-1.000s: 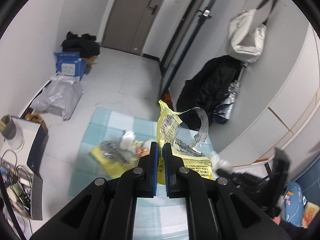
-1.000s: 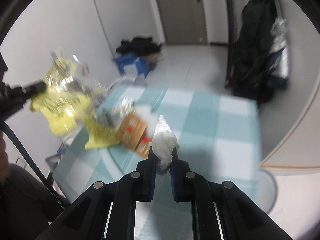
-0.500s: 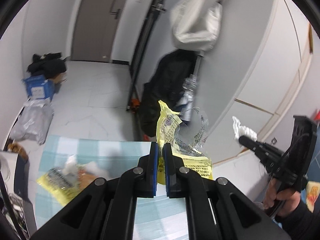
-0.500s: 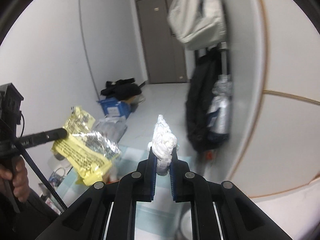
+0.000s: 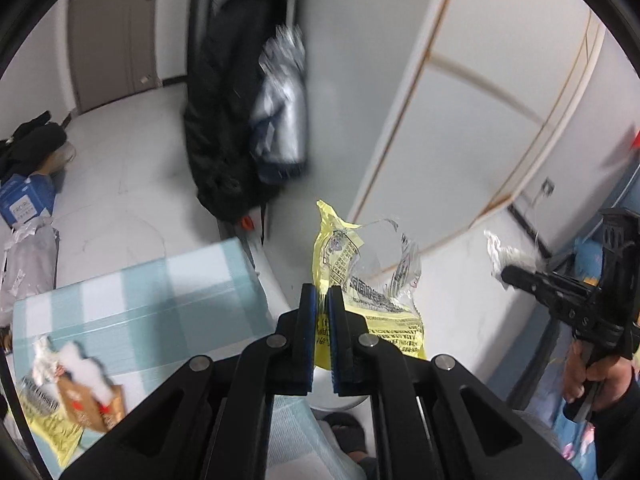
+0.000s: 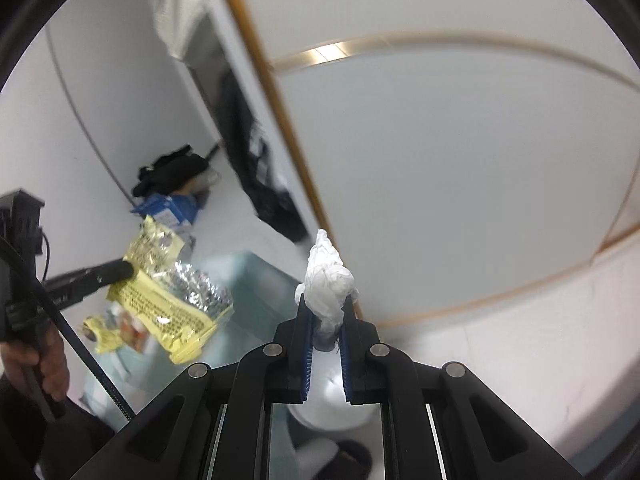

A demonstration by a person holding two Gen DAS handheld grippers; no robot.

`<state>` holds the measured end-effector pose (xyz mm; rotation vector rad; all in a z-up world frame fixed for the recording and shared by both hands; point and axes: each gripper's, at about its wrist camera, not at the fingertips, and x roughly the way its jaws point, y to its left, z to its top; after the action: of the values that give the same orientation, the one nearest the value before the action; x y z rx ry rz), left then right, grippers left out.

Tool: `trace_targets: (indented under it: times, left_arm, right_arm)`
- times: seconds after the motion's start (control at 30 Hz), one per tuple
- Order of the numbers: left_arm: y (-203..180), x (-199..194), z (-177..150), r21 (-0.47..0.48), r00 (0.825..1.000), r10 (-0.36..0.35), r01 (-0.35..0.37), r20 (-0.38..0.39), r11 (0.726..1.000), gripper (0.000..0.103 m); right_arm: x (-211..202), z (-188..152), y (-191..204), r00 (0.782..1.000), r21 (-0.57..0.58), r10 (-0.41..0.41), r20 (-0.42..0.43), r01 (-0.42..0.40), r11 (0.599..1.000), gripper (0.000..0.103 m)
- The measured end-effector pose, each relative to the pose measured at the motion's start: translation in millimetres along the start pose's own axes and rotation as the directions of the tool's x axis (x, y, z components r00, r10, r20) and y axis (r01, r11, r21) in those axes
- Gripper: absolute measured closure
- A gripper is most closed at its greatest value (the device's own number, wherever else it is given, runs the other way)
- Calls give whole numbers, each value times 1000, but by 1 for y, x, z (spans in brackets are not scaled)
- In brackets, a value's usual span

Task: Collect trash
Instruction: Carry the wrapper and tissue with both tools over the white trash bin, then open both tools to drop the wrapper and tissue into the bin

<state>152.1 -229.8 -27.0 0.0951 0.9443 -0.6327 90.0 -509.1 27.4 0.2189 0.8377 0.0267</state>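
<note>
Both pieces of trash are already in hand, so the coming move turns, as I judge it, on the white round bin (image 6: 332,404) that shows low in the centre of the right wrist view, directly beneath the right gripper's fingers. In the left wrist view the same bin (image 5: 340,394) peeks out just below and behind the finger bases, at lower centre.

The left gripper (image 5: 322,300) is clamped almost fully together on the bottom edge of a yellow snack wrapper (image 5: 360,280). The wrapper stands up and to the right of the fingertips, its long axis roughly upright, with a torn clear flap curling off the top.

The right gripper (image 6: 326,312) is pinched narrow around a crumpled white tissue (image 6: 328,280). The wad rises straight above the fingertips, and its lower end hangs down between the jaws.

Seen from the left wrist camera, the right gripper and its tissue sit at the right edge of the frame, held by a hand (image 5: 592,376). Judging by these views, the right gripper is the one more squarely above the bin, so the tissue looks better placed to drop first.

More trash (image 5: 76,392) lies on the teal checked cloth (image 5: 160,292) at lower left, well apart from both grippers
</note>
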Motion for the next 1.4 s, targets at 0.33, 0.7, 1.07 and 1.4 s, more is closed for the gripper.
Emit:
trace_targets:
  times: [0.33, 0.7, 1.07, 1.4]
  left_arm:
    - [-31, 105, -5, 142, 975, 82, -53, -207, 988, 101]
    - [-42, 187, -37, 260, 877, 214, -107, -430, 960, 101]
    - [-47, 234, -53, 373, 787, 332, -139, -521, 917, 99]
    - [-48, 254, -50, 353, 739, 351, -163, -575, 921, 91]
  right_arm:
    - [112, -64, -46, 979, 123, 103, -174, -83, 989, 92]
    - [218, -125, -63, 892, 268, 240, -382, -141, 953, 92]
    - [264, -165, -72, 853, 314, 245, -461, -101, 944, 89]
    - [277, -171, -74, 842, 342, 259, -473, -95, 935, 70]
